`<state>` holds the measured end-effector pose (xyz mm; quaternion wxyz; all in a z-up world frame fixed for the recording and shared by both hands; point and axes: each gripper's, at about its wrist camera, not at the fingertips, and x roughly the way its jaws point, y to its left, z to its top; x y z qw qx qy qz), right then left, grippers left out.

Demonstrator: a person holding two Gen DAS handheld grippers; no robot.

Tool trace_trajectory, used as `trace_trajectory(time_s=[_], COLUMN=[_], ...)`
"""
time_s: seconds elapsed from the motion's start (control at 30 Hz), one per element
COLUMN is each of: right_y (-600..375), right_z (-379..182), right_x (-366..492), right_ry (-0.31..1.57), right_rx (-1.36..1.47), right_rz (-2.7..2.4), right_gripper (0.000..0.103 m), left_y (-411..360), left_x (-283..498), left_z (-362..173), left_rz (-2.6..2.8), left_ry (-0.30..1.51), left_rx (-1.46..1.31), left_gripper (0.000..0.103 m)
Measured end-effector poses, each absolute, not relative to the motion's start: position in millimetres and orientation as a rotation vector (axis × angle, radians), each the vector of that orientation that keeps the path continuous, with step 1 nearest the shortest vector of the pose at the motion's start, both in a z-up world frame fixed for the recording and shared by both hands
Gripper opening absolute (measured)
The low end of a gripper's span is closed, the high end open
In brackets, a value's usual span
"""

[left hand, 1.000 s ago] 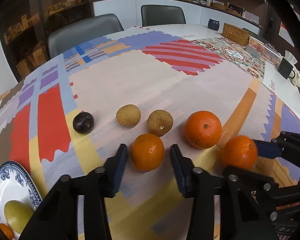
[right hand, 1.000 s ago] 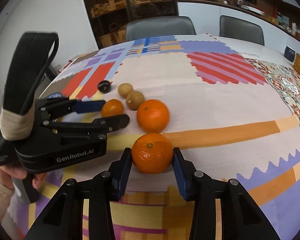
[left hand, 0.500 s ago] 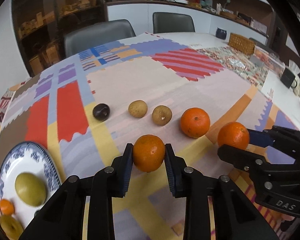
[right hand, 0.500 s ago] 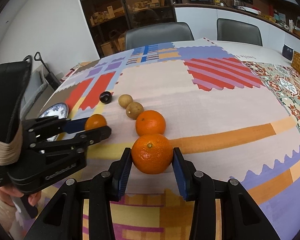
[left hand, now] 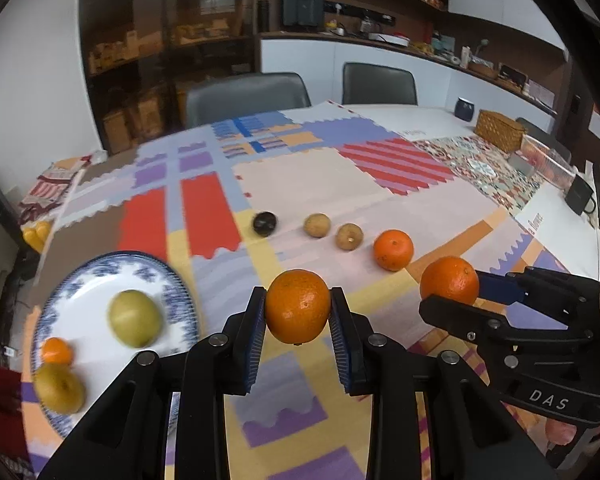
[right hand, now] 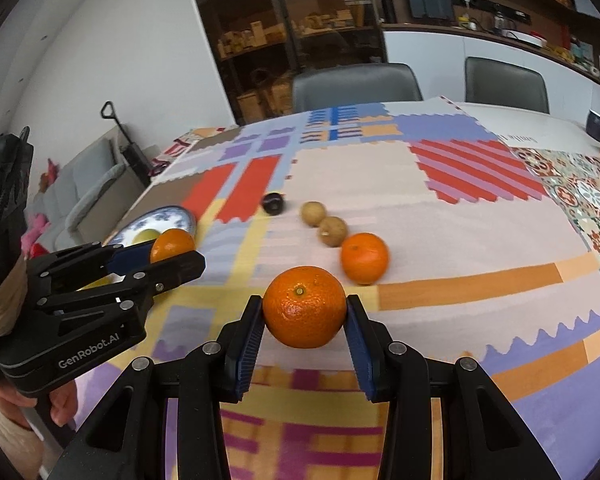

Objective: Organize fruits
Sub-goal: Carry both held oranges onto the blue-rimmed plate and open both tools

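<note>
Left tongs (left hand: 298, 322) closed on one orange (left hand: 298, 306), right tongs (right hand: 303, 322) closed on another orange (right hand: 304, 306), both lifted above the counter (right hand: 440, 220); round fruit may slip; the plate (left hand: 172, 280) is crowded, so placed oranges could roll off.

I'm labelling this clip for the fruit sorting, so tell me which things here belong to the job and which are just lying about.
Part of the job:
- round orange clamped in left gripper
- round orange clamped in right gripper
- loose orange
- two brown round fruits
- dark round fruit
- blue-patterned white plate

Lying about:
- woven wicker basket
- grey chairs
</note>
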<state>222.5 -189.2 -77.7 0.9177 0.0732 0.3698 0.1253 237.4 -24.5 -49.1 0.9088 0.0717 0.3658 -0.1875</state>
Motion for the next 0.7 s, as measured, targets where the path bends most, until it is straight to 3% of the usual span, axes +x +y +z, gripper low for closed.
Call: trace_trajectory(time_s=[0.7], right_y=[-100.1], right_z=[-27.6], right_x=[207.4], right_ry=[0.727], right_rx=[0.027], right_rz=[0.473], right_gripper=[0.042], left_y=[71.3], left_x=[195.1], left_z=[-9.0], left_rz=[-0.202], left_ry=[0.722], left_rx=[0.052], left_gripper=[0.030])
